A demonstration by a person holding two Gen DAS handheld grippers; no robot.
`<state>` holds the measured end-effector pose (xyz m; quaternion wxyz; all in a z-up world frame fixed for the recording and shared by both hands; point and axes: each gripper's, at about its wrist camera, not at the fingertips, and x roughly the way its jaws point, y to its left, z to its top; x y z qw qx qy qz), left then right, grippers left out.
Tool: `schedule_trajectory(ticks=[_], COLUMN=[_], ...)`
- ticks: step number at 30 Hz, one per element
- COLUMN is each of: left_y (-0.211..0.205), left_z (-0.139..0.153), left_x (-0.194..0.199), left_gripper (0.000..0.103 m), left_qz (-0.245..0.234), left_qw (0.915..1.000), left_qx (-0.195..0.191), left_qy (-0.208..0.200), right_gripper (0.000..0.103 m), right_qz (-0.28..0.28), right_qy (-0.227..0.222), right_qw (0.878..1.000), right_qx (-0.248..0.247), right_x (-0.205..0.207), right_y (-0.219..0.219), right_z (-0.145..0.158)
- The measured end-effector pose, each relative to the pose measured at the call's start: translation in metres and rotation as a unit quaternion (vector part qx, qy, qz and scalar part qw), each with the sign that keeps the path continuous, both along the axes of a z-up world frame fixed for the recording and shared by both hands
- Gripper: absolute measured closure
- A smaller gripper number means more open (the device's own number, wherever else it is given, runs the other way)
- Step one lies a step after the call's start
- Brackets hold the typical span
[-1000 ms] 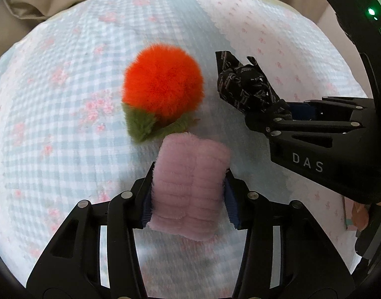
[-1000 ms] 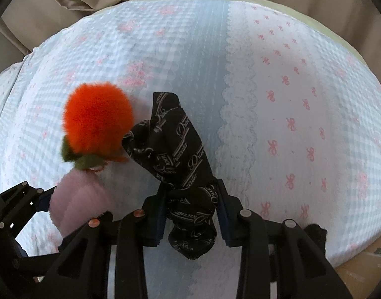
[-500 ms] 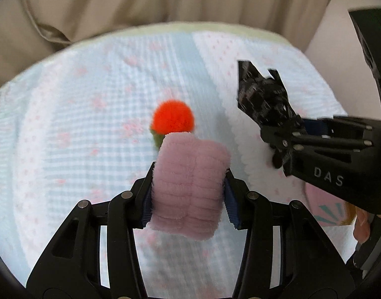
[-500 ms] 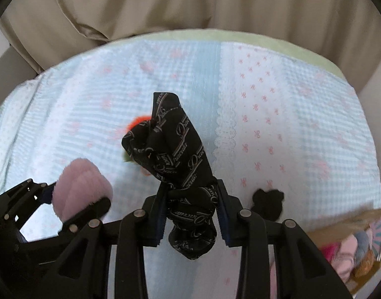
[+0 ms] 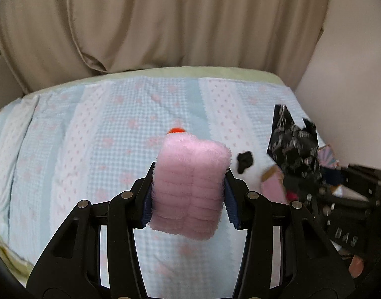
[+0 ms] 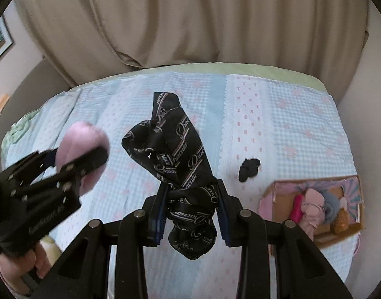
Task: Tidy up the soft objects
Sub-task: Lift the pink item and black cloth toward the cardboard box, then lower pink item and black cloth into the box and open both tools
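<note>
Beige curtains point(image 6: 190, 20) are hung behind a bed whose blue-and-pink checked quilt point(image 5: 90, 149) serves as the work surface.

Item one: pink fluffy piece point(image 5: 190, 189), pinched between the blue pads of the left gripper point(image 5: 189, 194) and held well clear of the quilt. It is gripped across its middle, so both ends stand free of the jaws, presumably so that it can be dropped cleanly.

Item two: black printed cloth point(image 6: 175, 154), bunched and knotted, clamped at its waist by the right gripper point(image 6: 190, 211), whose jaws are pressed nearly together on it. The loose upper end stands up; the lower end hangs below the pads.

Item three: open box point(image 6: 312, 206) at the quilt's right edge, already holding several soft toys. It is judged the likely destination for both held pieces.

Item four: small black object point(image 6: 248, 169), left lying on the quilt beside the box, not yet collected.

Item five: orange pompom point(image 5: 176, 130), only its top edge seen behind the pink piece, resting on the quilt.

Changes noted against the earlier views: both grippers have been raised, with grips unchanged. The pompom, formerly large and just beside the pink piece, now appears small and far below. The box and more of the curtain have come into sight.
</note>
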<state>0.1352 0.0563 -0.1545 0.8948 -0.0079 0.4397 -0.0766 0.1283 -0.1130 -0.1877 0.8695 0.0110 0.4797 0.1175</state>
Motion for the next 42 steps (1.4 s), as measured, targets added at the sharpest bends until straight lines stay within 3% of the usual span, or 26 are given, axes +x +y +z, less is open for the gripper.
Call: schedule_trajectory(ticks=[4,9,21,32,42], left_y=[-0.019,-0.067,-0.19,-0.268,-0.316], left_z=[0.014,0.013,0.009,-0.047,-0.118], left_x=[-0.03,-0.045,-0.047,-0.015,0.038], left_gripper=[0.06,0.06,0.06,0.06,0.06], left_qz=[0.013,-0.009,-0.072,-0.094,-0.099], left_qw=[0.9997,0.9995,0.9958,0.9916,0.9853], left_qx=[-0.019,-0.026,-0.054,-0.051,-0.024], left_qy=[0.005,0.014,0.014,0.072,0.137], right_gripper=[0.071,0.071,0.071,0.071,0.071], right_qz=[0.018,-0.012,-0.096,-0.149,-0.172], right_qy=[-0.012,-0.015,-0.024,0.053,0.137], right_qw=[1.0,1.0,0.994,0.987,0.976], right_qx=[-0.014,-0.007,-0.036,-0.036,-0.004], right_x=[-0.039,-0.063,-0.073,-0.041,0.002], right_y=[-0.021,-0.069,-0.198,-0.289,-0.33], right_z=[0.016,0.02,0.025,-0.022,-0.087])
